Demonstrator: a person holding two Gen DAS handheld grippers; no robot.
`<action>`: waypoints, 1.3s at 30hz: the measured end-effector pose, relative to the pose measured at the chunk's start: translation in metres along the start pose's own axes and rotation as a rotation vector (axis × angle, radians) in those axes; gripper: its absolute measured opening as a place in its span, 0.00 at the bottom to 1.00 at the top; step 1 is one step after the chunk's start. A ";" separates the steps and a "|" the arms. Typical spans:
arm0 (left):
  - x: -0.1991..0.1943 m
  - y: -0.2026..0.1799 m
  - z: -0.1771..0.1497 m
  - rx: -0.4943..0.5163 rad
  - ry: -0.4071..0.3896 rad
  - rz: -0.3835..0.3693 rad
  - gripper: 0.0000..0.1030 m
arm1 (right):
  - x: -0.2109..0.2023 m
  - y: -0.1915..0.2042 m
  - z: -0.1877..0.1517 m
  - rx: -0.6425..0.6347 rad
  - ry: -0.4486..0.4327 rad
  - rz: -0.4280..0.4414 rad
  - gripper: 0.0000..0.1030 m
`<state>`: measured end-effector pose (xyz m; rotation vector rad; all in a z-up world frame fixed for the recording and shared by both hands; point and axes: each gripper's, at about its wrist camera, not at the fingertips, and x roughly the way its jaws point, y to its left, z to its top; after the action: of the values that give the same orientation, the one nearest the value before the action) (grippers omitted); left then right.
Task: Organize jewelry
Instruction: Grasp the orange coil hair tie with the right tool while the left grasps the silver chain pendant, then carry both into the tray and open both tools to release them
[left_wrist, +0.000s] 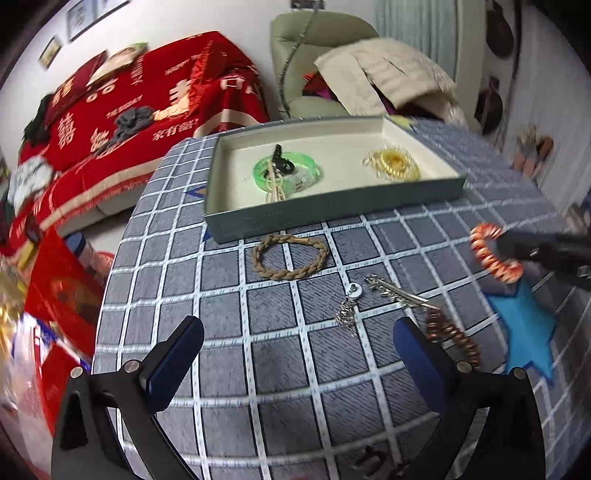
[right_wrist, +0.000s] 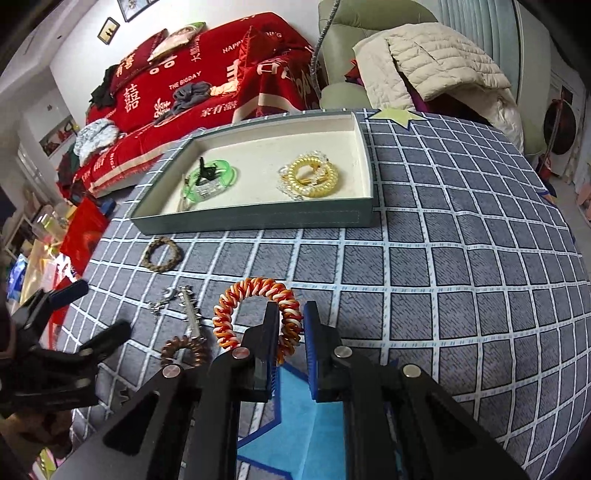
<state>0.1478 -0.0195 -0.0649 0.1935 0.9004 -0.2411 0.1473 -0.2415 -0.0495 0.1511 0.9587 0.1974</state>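
Gripping the red-and-white coiled plastic bracelet (right_wrist: 258, 314) by its right side, right gripper (right_wrist: 290, 317) jaws are nearly closed; left gripper (left_wrist: 295, 347) jaws stand wide, empty.

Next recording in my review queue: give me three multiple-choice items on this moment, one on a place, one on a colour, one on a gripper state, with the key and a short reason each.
1. Where does the braided brown bracelet lie?
A. inside the tray
B. on the checked cloth just in front of the tray
C. on the blue star

2. What colours is the coil band in the right gripper?
A. orange, red and white
B. green
C. plain yellow

3. How does the left gripper stand?
A. shut on the silver clip
B. shut on nothing
C. open, holding nothing

Key: 1 B, it lies on the cloth by the near wall of the tray. 2 A, the striped coils show between the fingers. 3 C, its fingers are wide apart over bare cloth.
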 end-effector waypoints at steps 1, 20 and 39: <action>0.006 -0.001 0.002 0.022 0.010 -0.001 1.00 | -0.002 0.002 -0.001 -0.001 -0.002 0.002 0.14; 0.014 -0.017 0.001 0.086 0.037 -0.180 0.33 | -0.023 0.006 -0.002 0.008 -0.037 0.017 0.14; -0.024 0.013 0.045 0.004 -0.098 -0.178 0.33 | -0.035 0.018 0.028 -0.009 -0.081 0.042 0.14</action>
<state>0.1705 -0.0157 -0.0176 0.1040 0.8201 -0.4143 0.1493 -0.2334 -0.0018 0.1695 0.8744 0.2330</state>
